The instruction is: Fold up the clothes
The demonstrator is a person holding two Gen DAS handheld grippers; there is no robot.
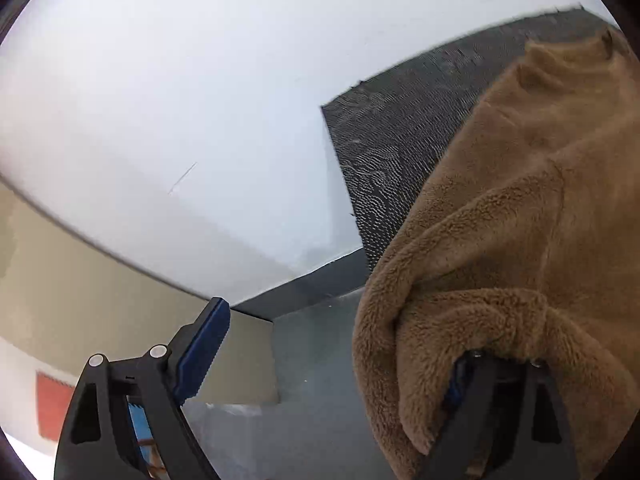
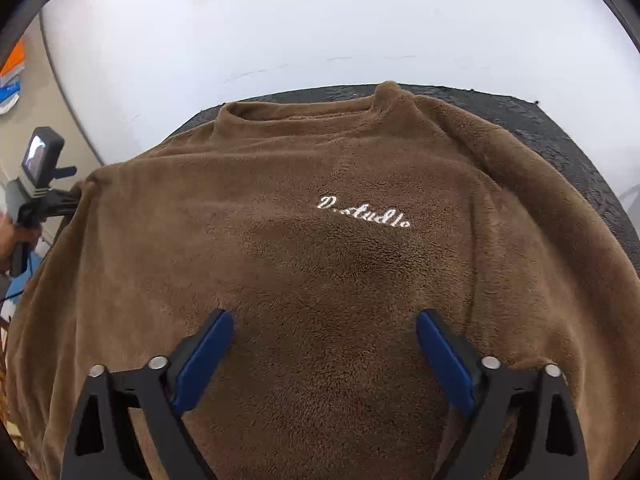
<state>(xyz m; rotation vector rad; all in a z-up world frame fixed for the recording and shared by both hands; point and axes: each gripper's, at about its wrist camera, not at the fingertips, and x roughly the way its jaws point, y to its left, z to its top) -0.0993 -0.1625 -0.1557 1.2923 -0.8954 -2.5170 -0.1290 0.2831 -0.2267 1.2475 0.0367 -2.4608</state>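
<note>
A brown fleece sweater [image 2: 320,260] with white script on its chest lies face up on a dark mat [image 2: 560,132], neckline at the far side. My right gripper [image 2: 325,320] hovers open over the lower chest, with nothing between its blue pads. In the left wrist view a fold of the sweater [image 1: 520,220] drapes over the right finger of my left gripper [image 1: 332,340] and hides its tip. The left finger [image 1: 204,344] stands bare and far apart, so the jaws are open. In the right wrist view a hand holds the left gripper [image 2: 74,198] at the sweater's left shoulder.
The mat [image 1: 380,140] lies on a white tabletop [image 1: 160,100] whose curved edge [image 1: 120,256] runs close to the left gripper. Beyond the edge are beige floor and a red item [image 1: 52,404]. Orange and blue things [image 2: 12,76] sit far left.
</note>
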